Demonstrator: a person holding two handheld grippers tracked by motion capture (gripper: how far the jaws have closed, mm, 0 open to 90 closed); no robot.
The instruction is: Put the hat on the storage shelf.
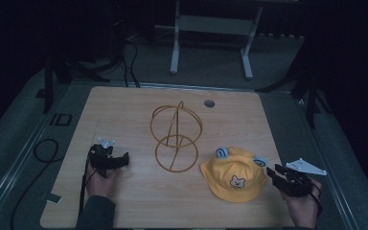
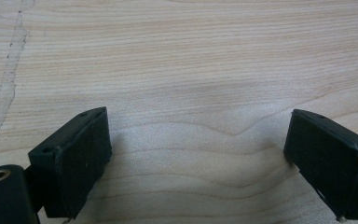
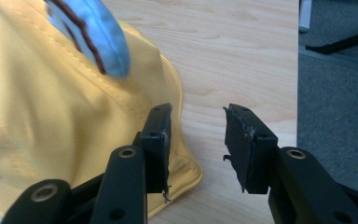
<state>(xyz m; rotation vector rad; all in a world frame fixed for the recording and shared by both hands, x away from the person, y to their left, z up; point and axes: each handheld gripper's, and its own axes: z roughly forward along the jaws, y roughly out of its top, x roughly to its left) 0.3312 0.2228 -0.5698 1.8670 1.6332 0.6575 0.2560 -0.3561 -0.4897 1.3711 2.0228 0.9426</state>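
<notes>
On the wooden worktop (image 1: 124,201) a yellow hat (image 1: 233,175) with blue ears and a small bear face lies at about 4 o'clock from the centre, brim flat on the wood. The right tongs (image 1: 274,173) sit just beside the hat's 3 o'clock edge; in the right gripper view their jaws stand apart, one over the brim (image 3: 177,175), the other over bare wood, nothing pinched between them. The left tongs (image 1: 120,160) hover at 8 o'clock, jaws wide apart over bare wood, well clear of the hat. A gold wire stand (image 1: 176,136) rises near the centre, at about 10 o'clock from the hat.
</notes>
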